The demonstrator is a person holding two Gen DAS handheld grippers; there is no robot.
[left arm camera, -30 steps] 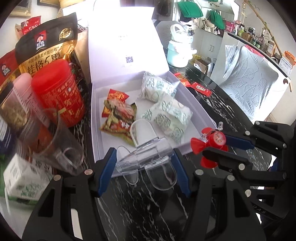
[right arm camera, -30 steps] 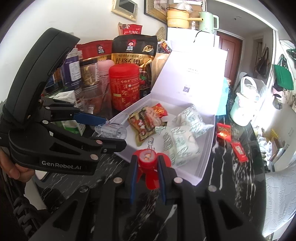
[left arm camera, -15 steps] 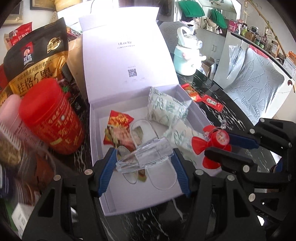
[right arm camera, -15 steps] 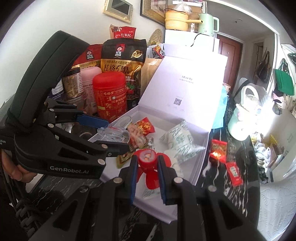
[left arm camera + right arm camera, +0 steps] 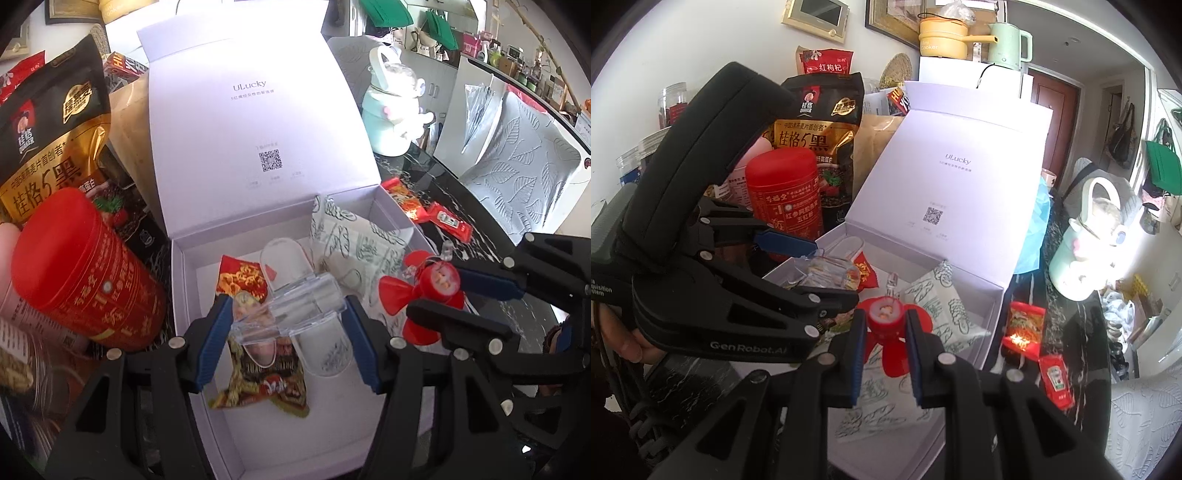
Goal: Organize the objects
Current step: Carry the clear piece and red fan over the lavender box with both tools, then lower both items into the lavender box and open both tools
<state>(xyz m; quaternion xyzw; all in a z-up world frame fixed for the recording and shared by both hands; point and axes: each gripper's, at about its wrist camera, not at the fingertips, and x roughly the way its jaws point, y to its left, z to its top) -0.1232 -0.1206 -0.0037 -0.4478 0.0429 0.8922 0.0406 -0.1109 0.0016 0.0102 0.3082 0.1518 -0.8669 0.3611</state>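
Observation:
An open white gift box [image 5: 195,258] [image 5: 993,295] holds a red-and-yellow snack packet [image 5: 258,369] and green-patterned white pouches [image 5: 354,236] [image 5: 942,306]. My left gripper [image 5: 288,314] is shut on a clear plastic fan piece [image 5: 295,306] and holds it over the box's middle. My right gripper [image 5: 884,325] is shut on a small red fan [image 5: 886,317], over the box's near right part; it also shows in the left wrist view [image 5: 432,288].
A red tin [image 5: 81,273] [image 5: 783,192], a black-and-gold oat bag [image 5: 48,136] and jars crowd the box's left side. Red ketchup sachets [image 5: 447,218] [image 5: 1056,380] lie on the black marble table right of the box. A mint kettle [image 5: 391,110] stands behind.
Both grippers have moved forward from the box's front edge to over its inside, carrying the clear piece and the red fan. The view has drawn closer to the lid.

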